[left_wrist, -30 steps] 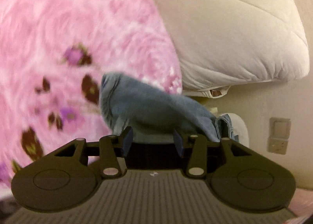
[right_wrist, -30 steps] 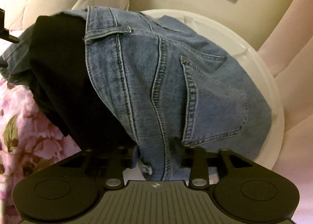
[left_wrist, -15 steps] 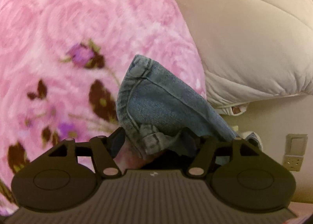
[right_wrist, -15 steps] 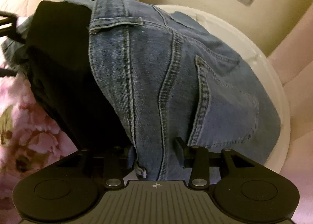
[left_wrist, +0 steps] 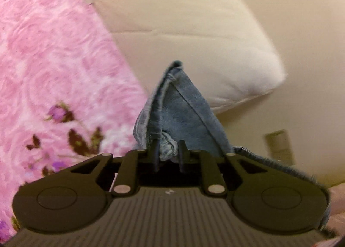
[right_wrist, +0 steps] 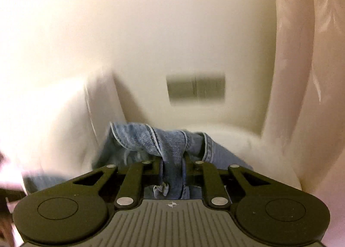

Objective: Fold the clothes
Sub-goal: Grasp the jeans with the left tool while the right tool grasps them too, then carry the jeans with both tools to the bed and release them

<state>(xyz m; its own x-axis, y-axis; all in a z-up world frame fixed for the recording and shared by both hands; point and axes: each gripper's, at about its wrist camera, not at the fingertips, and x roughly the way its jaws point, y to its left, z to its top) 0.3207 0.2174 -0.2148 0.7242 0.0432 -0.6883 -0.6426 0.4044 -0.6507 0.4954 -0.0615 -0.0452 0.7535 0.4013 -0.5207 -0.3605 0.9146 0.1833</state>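
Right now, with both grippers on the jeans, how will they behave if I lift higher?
The jeans will probably sag: denim bunches limply at the left gripper and right gripper, whose jaws are closing on it. Thick seams suggest weight, but good grip.

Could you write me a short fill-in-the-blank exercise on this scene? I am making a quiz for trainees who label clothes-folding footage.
1. Both the left gripper and the right gripper have blue ____ fabric pinched between their fingers.
2. In the left wrist view, the fluffy blanket with a flower pattern is ____ in colour.
3. Beyond the fabric in the left wrist view lies a cream quilted ____.
4. In the right wrist view, the grey switch plate is mounted on the ____.

Missing words: denim; pink; pillow; wall
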